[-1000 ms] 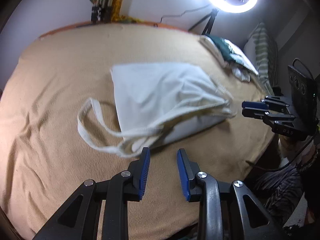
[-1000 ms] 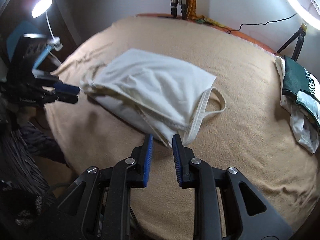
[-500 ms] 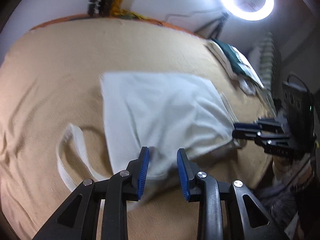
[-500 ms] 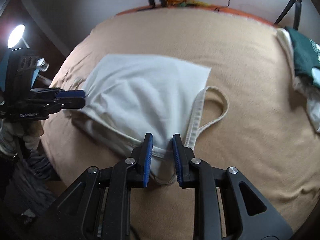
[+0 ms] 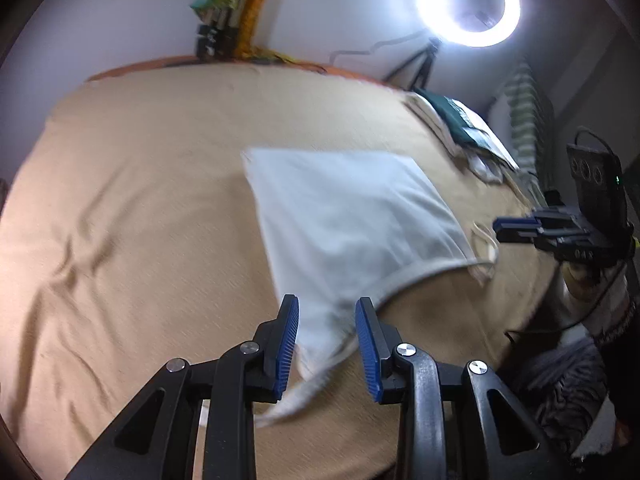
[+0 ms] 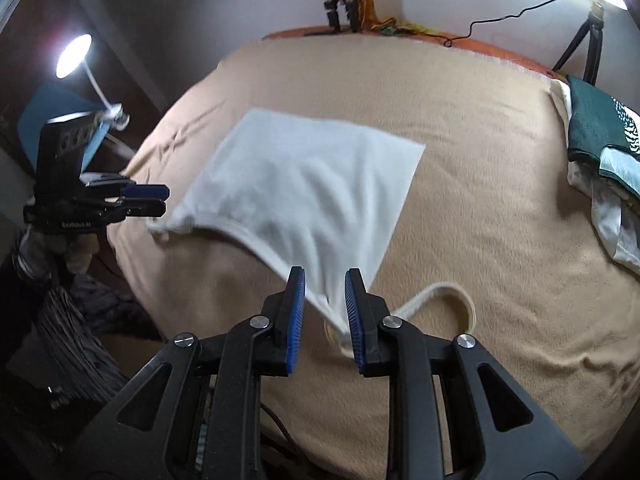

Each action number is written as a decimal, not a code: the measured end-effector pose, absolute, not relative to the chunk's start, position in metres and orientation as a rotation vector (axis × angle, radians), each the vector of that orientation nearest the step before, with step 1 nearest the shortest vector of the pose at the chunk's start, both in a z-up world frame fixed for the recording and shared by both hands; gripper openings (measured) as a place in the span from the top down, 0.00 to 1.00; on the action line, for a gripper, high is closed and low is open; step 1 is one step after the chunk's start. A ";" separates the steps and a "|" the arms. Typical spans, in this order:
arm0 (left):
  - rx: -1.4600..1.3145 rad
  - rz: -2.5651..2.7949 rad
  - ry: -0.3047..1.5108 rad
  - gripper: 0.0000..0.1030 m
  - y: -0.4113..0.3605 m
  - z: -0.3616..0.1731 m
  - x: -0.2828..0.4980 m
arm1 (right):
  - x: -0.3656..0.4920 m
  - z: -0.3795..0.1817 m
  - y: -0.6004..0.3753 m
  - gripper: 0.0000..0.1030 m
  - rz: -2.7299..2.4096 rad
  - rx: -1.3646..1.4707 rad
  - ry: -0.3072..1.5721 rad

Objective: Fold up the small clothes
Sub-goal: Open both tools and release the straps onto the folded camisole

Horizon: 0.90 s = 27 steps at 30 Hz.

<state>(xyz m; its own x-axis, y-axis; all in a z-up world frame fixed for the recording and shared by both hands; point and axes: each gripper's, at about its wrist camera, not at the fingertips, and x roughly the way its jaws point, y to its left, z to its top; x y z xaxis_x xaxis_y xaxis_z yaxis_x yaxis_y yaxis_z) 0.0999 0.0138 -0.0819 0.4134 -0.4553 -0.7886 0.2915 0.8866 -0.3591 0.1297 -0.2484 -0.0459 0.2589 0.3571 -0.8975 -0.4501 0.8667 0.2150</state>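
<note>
Now the white garment (image 5: pixel 352 216) lies flatter on the tan blanket (image 5: pixel 140 200) than a second ago; left gripper (image 5: pixel 326 342) and right gripper (image 6: pixel 325 314), both spread, each straddle a near strap corner; pinching for the fold seems imminent.

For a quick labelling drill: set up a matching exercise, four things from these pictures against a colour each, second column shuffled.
Things:
1. garment
2. bed cover
3. ring light
4. folded top on the pile

Colours:
A. dark green
B. tan
C. glowing white
D. off-white

Pairs: 1-D, 2-B, 3-C, 4-A
</note>
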 end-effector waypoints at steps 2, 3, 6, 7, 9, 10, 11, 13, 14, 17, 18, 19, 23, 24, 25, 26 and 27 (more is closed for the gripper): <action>-0.207 -0.457 1.041 0.71 0.018 -0.084 0.107 | 0.131 -0.057 -0.245 0.79 0.538 -0.114 1.210; -0.213 -0.464 1.044 0.71 0.018 -0.086 0.110 | 0.131 -0.063 -0.242 0.79 0.541 -0.128 1.221; -0.140 -0.482 1.061 0.71 0.005 -0.093 0.109 | 0.120 -0.076 -0.232 0.79 0.581 -0.162 1.273; -0.119 -0.488 1.075 0.71 0.001 -0.097 0.109 | 0.115 -0.077 -0.231 0.79 0.602 -0.172 1.282; -0.102 -0.486 1.092 0.71 0.000 -0.102 0.105 | 0.098 -0.078 -0.226 0.79 0.654 -0.219 1.291; -0.103 -0.481 1.101 0.71 0.000 -0.105 0.105 | 0.093 -0.078 -0.226 0.79 0.675 -0.229 1.291; -0.112 -0.476 1.106 0.71 0.001 -0.106 0.104 | 0.089 -0.076 -0.229 0.79 0.687 -0.230 1.287; -0.129 -0.469 1.098 0.70 0.003 -0.105 0.104 | 0.089 -0.067 -0.239 0.78 0.697 -0.180 1.270; -0.144 -0.462 1.086 0.69 0.005 -0.102 0.104 | 0.091 -0.064 -0.245 0.78 0.693 -0.151 1.259; -0.222 -0.446 1.068 0.65 0.016 -0.098 0.107 | 0.114 -0.050 -0.267 0.43 0.626 -0.031 1.186; -0.253 -0.441 1.068 0.63 0.019 -0.099 0.108 | 0.124 -0.047 -0.275 0.39 0.582 0.005 1.153; -0.273 -0.438 1.072 0.60 0.020 -0.101 0.110 | 0.138 -0.048 -0.283 0.39 0.552 0.058 1.142; -0.307 -0.438 1.095 0.60 0.017 -0.108 0.114 | 0.184 -0.062 -0.299 0.39 0.437 0.195 1.128; -0.298 -0.440 1.099 0.60 0.014 -0.109 0.115 | 0.194 -0.068 -0.303 0.39 0.406 0.225 1.128; -0.290 -0.441 1.102 0.60 0.013 -0.111 0.115 | 0.203 -0.074 -0.306 0.39 0.388 0.256 1.128; -0.280 -0.443 1.106 0.60 0.011 -0.113 0.115 | 0.211 -0.077 -0.307 0.40 0.377 0.276 1.128; -0.267 -0.442 1.112 0.60 0.009 -0.115 0.115 | 0.221 -0.085 -0.308 0.41 0.362 0.307 1.133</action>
<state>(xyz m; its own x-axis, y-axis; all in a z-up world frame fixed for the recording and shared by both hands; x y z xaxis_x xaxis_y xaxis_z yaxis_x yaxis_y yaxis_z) 0.1148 0.0086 -0.1149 0.3692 -0.4704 -0.8015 0.2085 0.8824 -0.4218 0.2210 -0.3083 -0.0848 0.3776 0.4308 -0.8197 -0.1248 0.9008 0.4159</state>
